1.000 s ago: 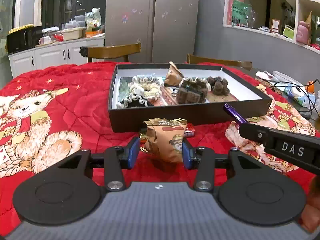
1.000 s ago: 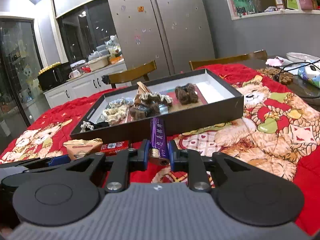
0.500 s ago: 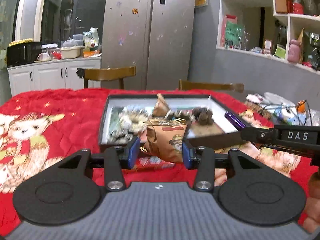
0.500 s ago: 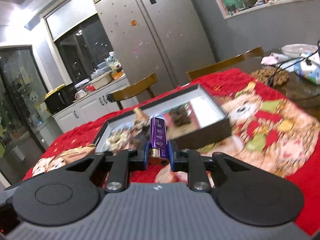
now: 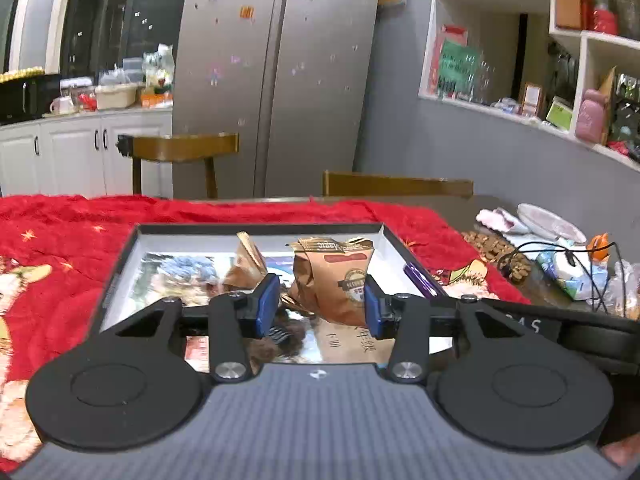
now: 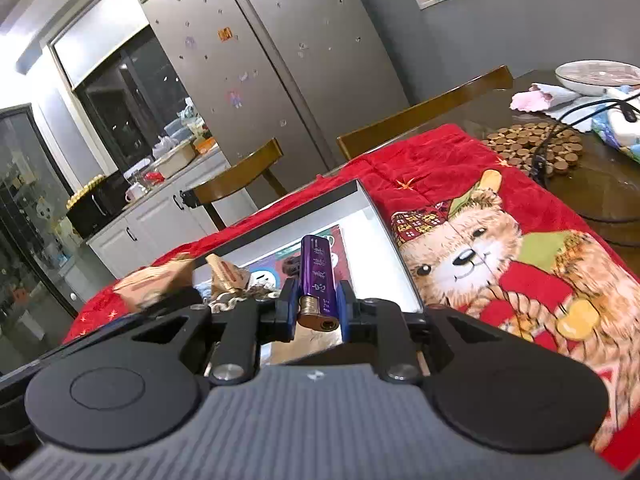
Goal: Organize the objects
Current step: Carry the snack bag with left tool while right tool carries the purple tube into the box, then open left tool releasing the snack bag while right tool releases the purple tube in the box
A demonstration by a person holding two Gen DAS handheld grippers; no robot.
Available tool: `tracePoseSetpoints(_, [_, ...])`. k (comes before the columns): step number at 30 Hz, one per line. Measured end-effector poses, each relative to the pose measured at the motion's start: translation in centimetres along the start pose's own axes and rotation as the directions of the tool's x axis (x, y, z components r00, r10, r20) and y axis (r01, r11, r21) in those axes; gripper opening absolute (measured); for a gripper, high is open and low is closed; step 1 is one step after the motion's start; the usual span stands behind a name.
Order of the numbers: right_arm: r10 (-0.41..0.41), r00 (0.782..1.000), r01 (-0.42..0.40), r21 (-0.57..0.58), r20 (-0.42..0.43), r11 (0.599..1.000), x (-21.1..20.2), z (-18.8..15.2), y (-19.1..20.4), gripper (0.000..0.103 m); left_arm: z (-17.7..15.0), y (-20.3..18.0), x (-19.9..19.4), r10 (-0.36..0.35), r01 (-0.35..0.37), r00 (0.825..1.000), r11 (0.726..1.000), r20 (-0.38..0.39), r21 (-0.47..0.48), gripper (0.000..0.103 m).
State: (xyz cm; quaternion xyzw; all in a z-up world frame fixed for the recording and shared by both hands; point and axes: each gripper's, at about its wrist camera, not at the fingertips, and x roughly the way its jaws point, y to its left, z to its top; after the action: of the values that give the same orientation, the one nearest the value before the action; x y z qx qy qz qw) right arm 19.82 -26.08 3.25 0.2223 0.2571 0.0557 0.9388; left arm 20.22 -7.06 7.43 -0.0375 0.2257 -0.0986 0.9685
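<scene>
My left gripper (image 5: 318,304) is shut on a brown paper snack packet (image 5: 334,280) and holds it above the black tray (image 5: 124,256). My right gripper (image 6: 318,308) is shut on a purple lighter (image 6: 316,276) and holds it above the same tray (image 6: 384,240), near its right wall. The lighter's tip also shows in the left wrist view (image 5: 420,278). A second brown packet (image 5: 246,260) and several hair scrunchies lie in the tray, blurred.
The tray sits on a red blanket (image 5: 60,240) with bear prints (image 6: 480,248). Two wooden chairs (image 5: 188,148) stand behind the table. At the right are a wooden trivet (image 6: 532,152), cables, a plate (image 6: 600,76) and packets.
Both grippers have risen and moved forward from in front of the tray to above it, each still holding its object.
</scene>
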Motion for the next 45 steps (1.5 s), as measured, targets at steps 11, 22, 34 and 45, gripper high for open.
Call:
tracePoseSetpoints(11, [0.045, 0.998, -0.044, 0.023, -0.042, 0.999, 3.4, -0.6, -1.2, 0.023, -1.8, 0.1, 6.3, 0.032, -0.032, 0.998, 0.999, -0.054, 0.011, 0.05])
tracePoseSetpoints(22, [0.027, 0.999, -0.027, -0.007, -0.038, 1.0, 3.4, -0.8, -1.0, 0.023, -2.8, 0.5, 7.9, 0.06, -0.057, 0.997, 0.995, -0.039, 0.08, 0.05])
tracePoseSetpoints(34, [0.034, 0.999, -0.035, -0.017, -0.025, 0.999, 3.2, -1.0, -1.0, 0.023, -3.0, 0.5, 7.8, 0.084, -0.081, 0.996, 0.994, -0.029, 0.074, 0.051])
tracePoseSetpoints(45, [0.039, 0.999, -0.039, -0.039, -0.017, 0.998, 3.1, -1.0, -1.0, 0.026, -3.0, 0.7, 7.9, 0.081, -0.078, 0.996, 0.993, -0.032, 0.086, 0.057])
